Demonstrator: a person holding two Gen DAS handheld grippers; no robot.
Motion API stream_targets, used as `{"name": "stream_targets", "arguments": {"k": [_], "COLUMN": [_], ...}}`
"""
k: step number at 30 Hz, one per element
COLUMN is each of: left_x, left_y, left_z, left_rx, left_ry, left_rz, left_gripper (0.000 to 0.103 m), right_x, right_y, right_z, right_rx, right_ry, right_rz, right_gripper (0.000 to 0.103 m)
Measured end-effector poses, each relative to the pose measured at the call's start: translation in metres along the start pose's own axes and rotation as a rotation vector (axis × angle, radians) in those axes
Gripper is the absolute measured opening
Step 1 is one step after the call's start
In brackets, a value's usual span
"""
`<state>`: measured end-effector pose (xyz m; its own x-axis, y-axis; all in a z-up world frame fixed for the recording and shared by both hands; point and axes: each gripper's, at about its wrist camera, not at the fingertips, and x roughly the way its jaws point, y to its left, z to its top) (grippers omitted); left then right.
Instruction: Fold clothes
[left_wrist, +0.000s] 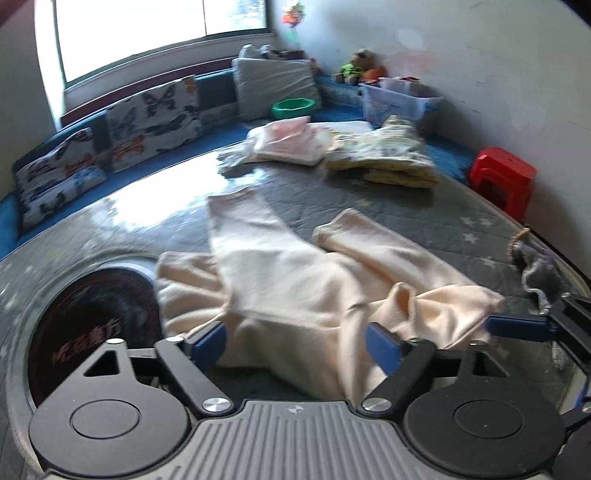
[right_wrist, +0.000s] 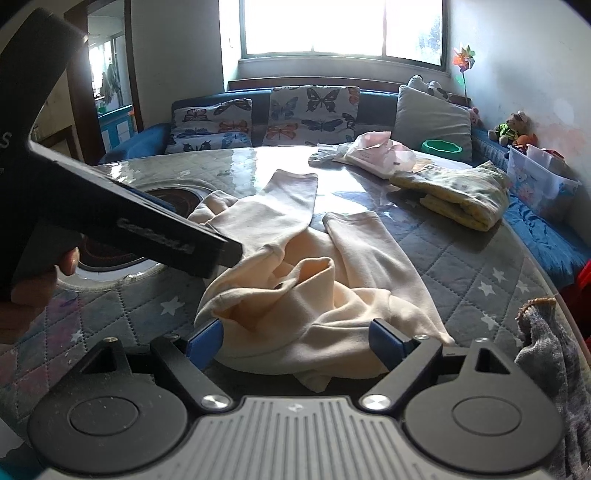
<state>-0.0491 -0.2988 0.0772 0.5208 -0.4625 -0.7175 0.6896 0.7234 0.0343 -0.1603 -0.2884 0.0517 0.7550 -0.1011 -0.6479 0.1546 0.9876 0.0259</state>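
Observation:
Cream trousers (left_wrist: 295, 273) lie crumpled on the grey quilted table (left_wrist: 443, 214), legs stretched toward the far side, waist bunched near me. They also show in the right wrist view (right_wrist: 295, 280). My left gripper (left_wrist: 295, 341) is open, its blue pads on either side of the waist fabric. My right gripper (right_wrist: 295, 339) is open just in front of the bunched waist. The left gripper's body (right_wrist: 122, 218) shows at the left in the right wrist view. The right gripper's blue finger (left_wrist: 517, 326) shows at the right in the left wrist view.
Folded pink clothes (right_wrist: 373, 151) and a folded yellow patterned garment (right_wrist: 461, 195) lie at the far right of the table. A grey knitted garment (right_wrist: 546, 354) lies near right. A round dark hob (left_wrist: 92, 325) sits in the table at left. A red stool (left_wrist: 506, 177) stands at right.

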Motion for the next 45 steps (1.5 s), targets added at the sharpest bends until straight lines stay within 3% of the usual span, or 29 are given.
{"name": "stream_targets", "arguments": {"k": [2,6,16,28,38,45], "left_x": [0.003,0.014,0.028,0.012,-0.002,-0.006], "left_y": [-0.006,-0.015,-0.014,0.017,0.042,0.049], "left_z": [0.002,0.004,-0.002,-0.018,-0.038,-0.043], "left_rx": [0.022,0.065,0.060,-0.025,-0.051,-0.045], "left_ry": [-0.003,0.006,0.023,-0.002,0.018,0.026], "left_rz": [-0.038,-0.081,-0.107,-0.064,-0.022,-0.021], "left_gripper": [0.074,0.044,0.012,0.008,0.008,0.008], "right_x": [0.000,0.000,0.004,0.021,0.024,0.044], "right_y": [-0.001,-0.001,-0.002,-0.004,-0.010,-0.022], "right_z": [0.000,0.000,0.005,0.000,0.018,0.006], "right_rx": [0.003,0.003,-0.011,0.003,0.031,0.074], "right_ry": [-0.001,0.000,-0.007,0.024,-0.037,0.043], "right_rz": [-0.002,-0.010,-0.016,-0.015,0.005,0.020], "right_gripper": [0.088,0.088,0.088,0.087,0.085,0.081]}}
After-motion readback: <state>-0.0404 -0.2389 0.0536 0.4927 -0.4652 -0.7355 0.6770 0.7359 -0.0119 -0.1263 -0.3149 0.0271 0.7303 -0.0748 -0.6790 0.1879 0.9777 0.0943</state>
